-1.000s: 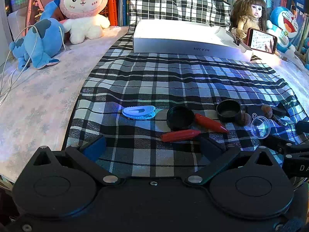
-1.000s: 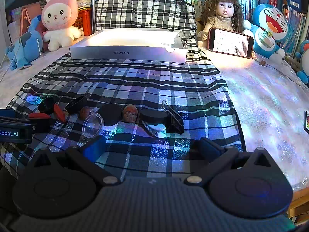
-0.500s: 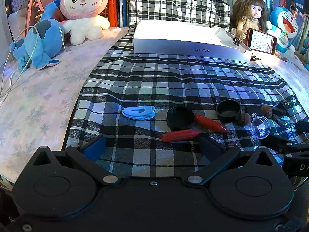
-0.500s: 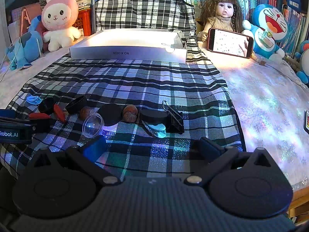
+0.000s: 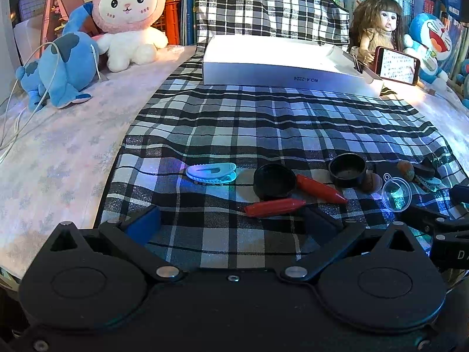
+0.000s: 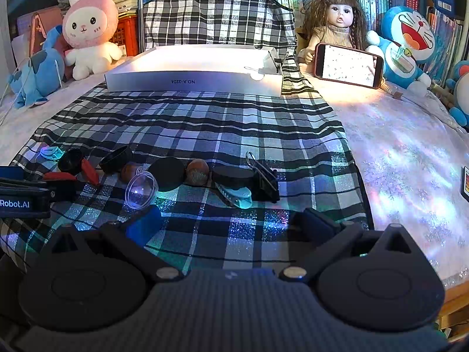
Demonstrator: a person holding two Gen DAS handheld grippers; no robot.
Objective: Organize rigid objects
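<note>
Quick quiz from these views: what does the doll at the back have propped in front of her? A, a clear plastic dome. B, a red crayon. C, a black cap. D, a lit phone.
D: the lit phone leans against the doll, while crayons, caps and dome lie on the checked cloth nearer the grippers.

Left claw [image 5: 231,220] gapes, empty, near red crayons [image 5: 275,207].

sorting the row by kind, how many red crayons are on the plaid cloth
2. One crayon lies nearest the left jaws, just in front of a black cap. The other crayon angles off that cap's right side. Nothing suggests a hidden third.
</note>
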